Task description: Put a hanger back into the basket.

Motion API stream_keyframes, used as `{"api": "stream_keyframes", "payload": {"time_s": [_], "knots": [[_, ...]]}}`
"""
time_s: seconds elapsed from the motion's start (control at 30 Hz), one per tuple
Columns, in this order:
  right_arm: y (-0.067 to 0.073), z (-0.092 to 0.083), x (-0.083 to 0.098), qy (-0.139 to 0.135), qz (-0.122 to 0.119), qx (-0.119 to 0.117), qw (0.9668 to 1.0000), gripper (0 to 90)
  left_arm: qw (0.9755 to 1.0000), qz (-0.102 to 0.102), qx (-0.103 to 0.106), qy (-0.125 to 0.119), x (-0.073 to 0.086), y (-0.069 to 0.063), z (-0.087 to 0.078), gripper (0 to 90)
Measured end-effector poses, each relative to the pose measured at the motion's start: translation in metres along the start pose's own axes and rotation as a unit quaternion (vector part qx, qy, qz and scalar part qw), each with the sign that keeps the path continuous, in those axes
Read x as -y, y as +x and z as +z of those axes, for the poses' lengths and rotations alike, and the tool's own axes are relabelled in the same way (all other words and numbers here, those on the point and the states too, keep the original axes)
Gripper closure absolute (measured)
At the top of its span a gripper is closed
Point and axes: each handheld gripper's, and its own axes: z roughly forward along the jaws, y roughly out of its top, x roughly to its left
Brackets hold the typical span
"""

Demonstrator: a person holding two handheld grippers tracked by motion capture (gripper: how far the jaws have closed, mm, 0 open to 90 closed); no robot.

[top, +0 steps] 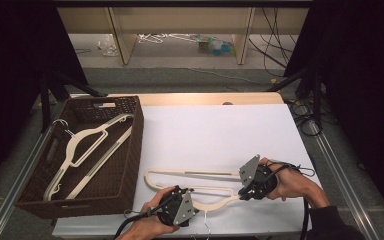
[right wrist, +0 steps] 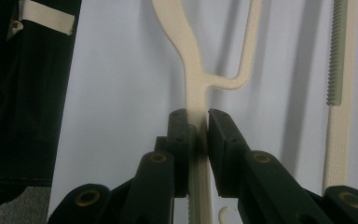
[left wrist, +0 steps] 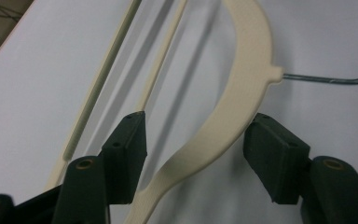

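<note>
A cream plastic hanger (top: 195, 173) lies flat on the white table top (top: 220, 130) near its front edge. My right gripper (top: 247, 192) is shut on the hanger's right arm; in the right gripper view the pads (right wrist: 179, 135) pinch the thin cream bar (right wrist: 186, 46) from both sides. My left gripper (top: 179, 192) stands over the hanger's curved shoulder by the neck. In the left gripper view its jaws (left wrist: 198, 119) are open on either side of the shoulder (left wrist: 242, 93), with gaps between pads and plastic. The metal hook (left wrist: 326, 79) points off to the side.
A dark wicker basket (top: 132, 150) sits at the table's left with a second cream hanger (top: 87, 145) lying inside. Behind the table are wooden furniture legs, cables and clutter on the floor. Black tripod legs stand at both back corners.
</note>
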Motion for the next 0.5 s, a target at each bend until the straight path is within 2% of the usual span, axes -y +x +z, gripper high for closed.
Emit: {"api": "stream_keyframes", "payload": {"time_s": [0.1,0.23,0.3,0.4,0.5], "knots": [[0.0,0.0,0.0,-0.003,0.0,-0.002,1.0,79.5,0.9996,0.026,0.011,-0.007,-0.003,-0.001,0.002,46.3],[0.0,0.0,0.001,-0.006,-0.001,-0.004,1.0,79.5,0.9983,0.049,0.027,-0.016,-0.004,-0.004,0.004,54.7],[0.0,0.0,0.001,-0.004,-0.001,-0.003,1.0,79.5,0.9971,0.067,0.035,-0.013,-0.006,-0.003,0.004,61.8],[-0.001,-0.001,0.002,-0.007,0.0,-0.004,1.0,79.5,0.9943,0.097,0.04,-0.016,-0.008,-0.001,0.002,65.3],[-0.001,-0.001,0.004,-0.007,0.003,-0.005,1.0,79.5,0.9922,0.116,0.039,-0.025,-0.013,0.001,-0.002,69.3]]}}
